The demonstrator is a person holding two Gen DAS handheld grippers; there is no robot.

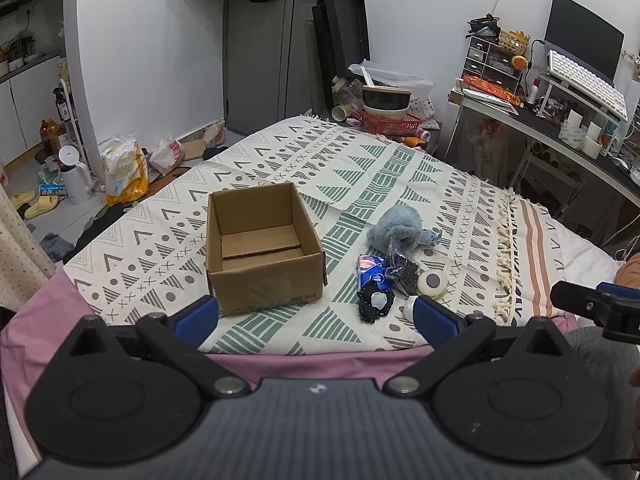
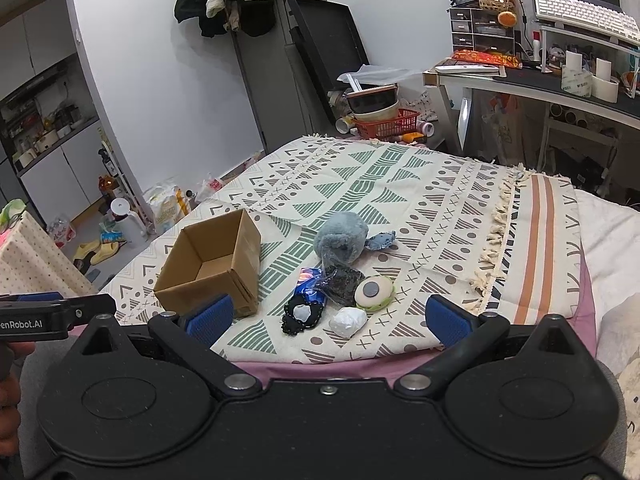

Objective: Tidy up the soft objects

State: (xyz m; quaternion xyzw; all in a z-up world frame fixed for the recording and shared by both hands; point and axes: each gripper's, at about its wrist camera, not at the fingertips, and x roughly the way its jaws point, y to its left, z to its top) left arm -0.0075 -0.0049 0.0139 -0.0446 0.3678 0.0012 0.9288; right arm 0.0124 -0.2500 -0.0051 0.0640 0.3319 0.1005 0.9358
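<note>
An empty cardboard box (image 1: 262, 248) (image 2: 208, 266) sits open on the patterned blanket (image 1: 400, 176). To its right lies a small pile: a blue-grey plush toy (image 1: 400, 230) (image 2: 340, 238), a blue snack packet (image 1: 370, 274) (image 2: 308, 286), a clear bag of dark bits (image 1: 404, 270) (image 2: 346, 284), a cream round toy with a grey spot (image 1: 432, 282) (image 2: 374, 292), a black beaded pouch (image 1: 374, 304) (image 2: 302, 314) and a white crumpled wad (image 2: 348, 321). My left gripper (image 1: 316, 316) hangs open near the bed's front edge, nothing between its fingers. My right gripper (image 2: 328, 318) is open too, just short of the pile.
The bed has a pink sheet (image 1: 320, 362) at its near edge. A desk (image 1: 560, 124) with a keyboard and clutter stands at the right. A red basket with bowls (image 1: 390, 120) sits beyond the bed's far corner. Bags and slippers litter the floor (image 1: 120, 172) on the left.
</note>
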